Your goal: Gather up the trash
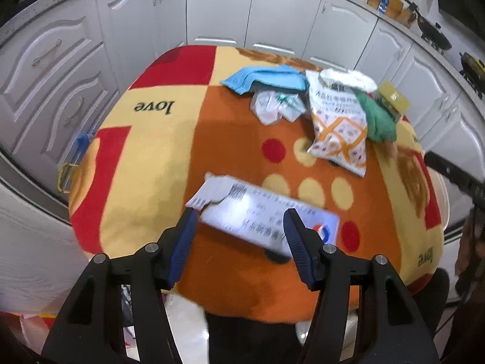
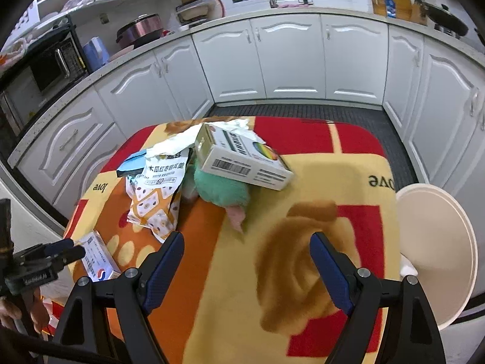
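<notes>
A table under a red, orange and yellow blanket (image 1: 145, 151) holds the trash. My left gripper (image 1: 239, 215) is open, its blue fingers either side of a torn white flat box (image 1: 260, 212) at the near edge; I cannot tell if they touch it. Farther back lie a crumpled wrapper (image 1: 275, 106), a white-and-orange snack bag (image 1: 339, 124), a blue cloth (image 1: 266, 77) and a green cloth (image 1: 379, 118). My right gripper (image 2: 247, 242) is open and empty over the blanket (image 2: 303, 182), short of the green cloth (image 2: 221, 188), a white carton (image 2: 242, 157) and the snack bag (image 2: 157, 194).
White kitchen cabinets (image 1: 218, 9) curve around the table. A round white lid or stool (image 2: 433, 242) stands at the table's right edge. In the right wrist view the left gripper (image 2: 57, 254) is at the left by the flat box (image 2: 97, 257). A microwave (image 2: 51, 63) and pots sit on the counter.
</notes>
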A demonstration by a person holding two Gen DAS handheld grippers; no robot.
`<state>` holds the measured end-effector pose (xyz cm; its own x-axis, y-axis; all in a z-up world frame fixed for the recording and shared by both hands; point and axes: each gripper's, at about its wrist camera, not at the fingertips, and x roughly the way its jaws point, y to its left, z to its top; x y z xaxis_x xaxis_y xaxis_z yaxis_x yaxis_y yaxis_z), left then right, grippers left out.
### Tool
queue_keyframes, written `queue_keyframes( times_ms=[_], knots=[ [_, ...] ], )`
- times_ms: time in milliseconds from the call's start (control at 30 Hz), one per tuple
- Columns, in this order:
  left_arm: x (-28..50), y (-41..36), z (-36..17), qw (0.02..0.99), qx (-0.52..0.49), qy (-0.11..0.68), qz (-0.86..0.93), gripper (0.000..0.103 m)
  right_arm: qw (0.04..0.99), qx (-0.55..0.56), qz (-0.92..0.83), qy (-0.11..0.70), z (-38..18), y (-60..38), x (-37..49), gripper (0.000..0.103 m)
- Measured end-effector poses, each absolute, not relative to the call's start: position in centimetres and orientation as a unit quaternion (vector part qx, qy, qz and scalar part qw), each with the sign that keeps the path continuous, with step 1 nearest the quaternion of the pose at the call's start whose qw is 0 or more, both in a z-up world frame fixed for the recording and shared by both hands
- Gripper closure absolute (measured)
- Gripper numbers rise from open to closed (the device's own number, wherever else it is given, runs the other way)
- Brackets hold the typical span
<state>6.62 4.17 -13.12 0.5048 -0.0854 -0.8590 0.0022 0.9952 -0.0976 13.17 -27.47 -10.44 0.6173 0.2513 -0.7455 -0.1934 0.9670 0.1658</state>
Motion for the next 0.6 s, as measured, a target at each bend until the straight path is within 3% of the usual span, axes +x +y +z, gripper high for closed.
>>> queue_keyframes(
  times_ms=[600],
  knots=[
    [11.9, 7.7, -14.9, 0.862, -0.114, 0.493, -0.020, 0.045, 0.871, 0.057, 0.180, 0.454, -12.4, -19.8, 16.7, 0.020]
  ],
)
